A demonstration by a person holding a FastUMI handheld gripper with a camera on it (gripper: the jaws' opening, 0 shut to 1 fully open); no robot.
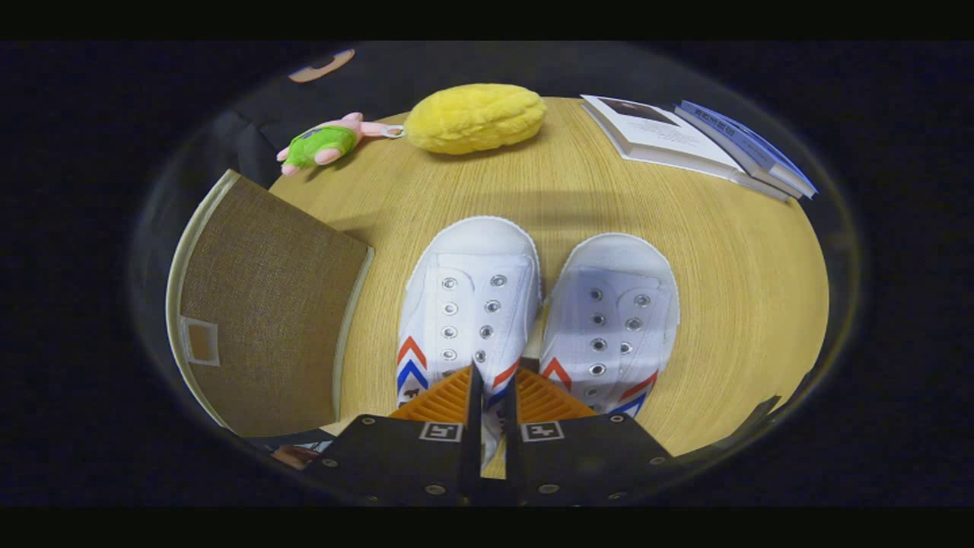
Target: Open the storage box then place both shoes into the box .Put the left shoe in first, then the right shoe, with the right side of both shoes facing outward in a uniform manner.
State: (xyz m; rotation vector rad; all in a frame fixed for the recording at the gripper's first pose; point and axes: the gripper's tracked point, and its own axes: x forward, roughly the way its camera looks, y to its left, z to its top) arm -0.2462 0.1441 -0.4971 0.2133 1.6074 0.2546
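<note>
Two white canvas shoes with red and blue chevrons stand side by side on the wooden table [730,304], toes pointing away from me. The left shoe [468,301] lies just ahead of my fingers, and the right shoe [616,304] is beside it on the right. My gripper [491,374] has its fingers drawn close together over the left shoe's inner side wall. A strip of white canvas shows in the narrow gap between them. The brown fabric storage box [266,304] with cream trim stands to the left of the shoes. I cannot tell whether it is open.
A yellow plush toy [475,118] and a small pink and green plush figure [319,143] lie at the table's far side. A stack of books [692,141] rests at the far right. Bare tabletop lies right of the right shoe.
</note>
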